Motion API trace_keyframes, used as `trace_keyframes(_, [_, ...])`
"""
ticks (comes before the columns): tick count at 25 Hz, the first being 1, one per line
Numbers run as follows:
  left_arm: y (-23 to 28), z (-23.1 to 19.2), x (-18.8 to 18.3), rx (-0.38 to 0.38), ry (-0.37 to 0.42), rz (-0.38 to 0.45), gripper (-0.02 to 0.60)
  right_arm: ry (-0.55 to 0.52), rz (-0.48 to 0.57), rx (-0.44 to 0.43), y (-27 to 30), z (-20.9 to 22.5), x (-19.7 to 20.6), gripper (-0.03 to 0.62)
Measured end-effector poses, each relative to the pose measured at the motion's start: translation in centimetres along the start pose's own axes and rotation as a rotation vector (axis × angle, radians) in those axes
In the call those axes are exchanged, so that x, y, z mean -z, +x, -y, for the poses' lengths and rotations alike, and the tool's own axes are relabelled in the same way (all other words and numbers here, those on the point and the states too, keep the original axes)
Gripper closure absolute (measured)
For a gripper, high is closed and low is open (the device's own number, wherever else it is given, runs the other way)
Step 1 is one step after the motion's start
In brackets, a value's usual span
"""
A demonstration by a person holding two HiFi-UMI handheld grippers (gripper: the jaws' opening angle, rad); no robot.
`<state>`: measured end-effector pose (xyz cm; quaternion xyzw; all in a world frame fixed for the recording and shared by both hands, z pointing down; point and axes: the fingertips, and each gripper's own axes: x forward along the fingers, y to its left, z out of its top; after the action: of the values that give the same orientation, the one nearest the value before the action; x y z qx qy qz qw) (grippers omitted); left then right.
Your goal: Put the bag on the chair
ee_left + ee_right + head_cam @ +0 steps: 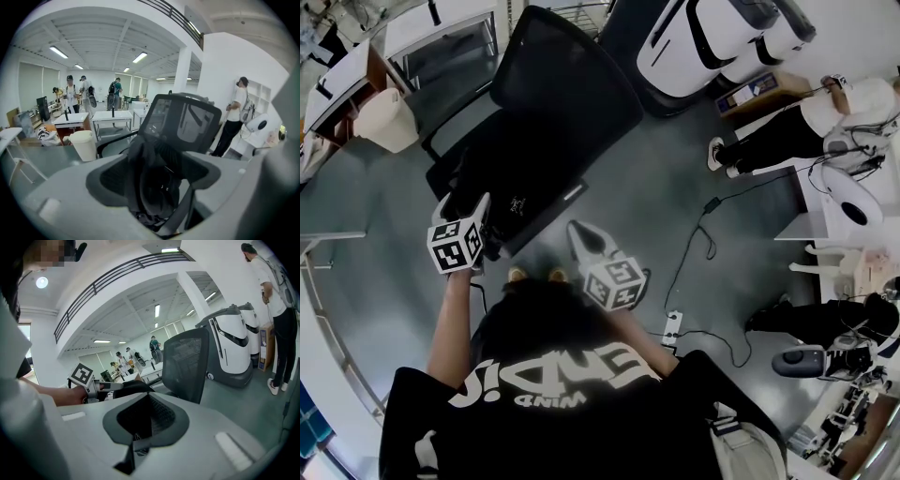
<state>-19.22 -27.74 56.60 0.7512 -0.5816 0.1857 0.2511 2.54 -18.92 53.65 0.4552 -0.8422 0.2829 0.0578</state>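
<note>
A black mesh office chair stands in front of me, and in the left gripper view its backrest rises just beyond the jaws. A black bag lies slumped on the seat, and in the head view the bag is hard to tell from the dark seat. My left gripper hovers at the seat's near-left edge, jaws wide apart around nothing; seen from the left gripper itself, the bag lies a little beyond its pads. My right gripper hangs by the seat's front-right corner, jaws together and empty, and the right gripper points past the chair.
A white bin and grey desks stand left of the chair. A large white machine sits behind it. People work at the right. Cables and a power strip lie on the floor near my feet.
</note>
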Motion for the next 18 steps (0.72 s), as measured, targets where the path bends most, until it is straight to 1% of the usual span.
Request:
trace_keyframes(4, [-1.5,0.8,-0.2,0.024,0.014,0.021,0.226,-0.011,0.005,-0.012,-0.2,-0.9,-0.1,0.592])
trace_keyframes(6, [-2.3,1.3,-0.2,0.038,0.018,0.034,0.249,-0.017,0.011,-0.018,-0.2,-1.5,-0.1,0.592])
trace_keyframes(8, [-3.1,1.8,-0.3,0.051,0.023,0.052,0.322,-0.022,0.015,-0.025,-0.3,-1.9,-0.1,0.592])
trace_keyframes(13, [-5.0,3.0,-0.6,0.083,0.019,0.089,0.437,-0.034,0.016,-0.036,-0.4,-2.8,-0.1,0.592])
trace_keyframes(16, [-6.1,3.2,-0.9,0.064,0.021,0.120,0.557,-0.042,0.017,-0.041,-0.5,-3.2,-0.1,0.592])
trace_keyframes(17, [-6.4,3.3,-1.0,0.063,0.022,0.126,0.583,-0.044,0.018,-0.042,-0.6,-3.3,-0.1,0.592])
trace_keyframes(18, [-6.8,3.6,-1.0,0.070,0.021,0.130,0.583,-0.045,0.020,-0.044,-0.6,-3.4,-0.1,0.592])
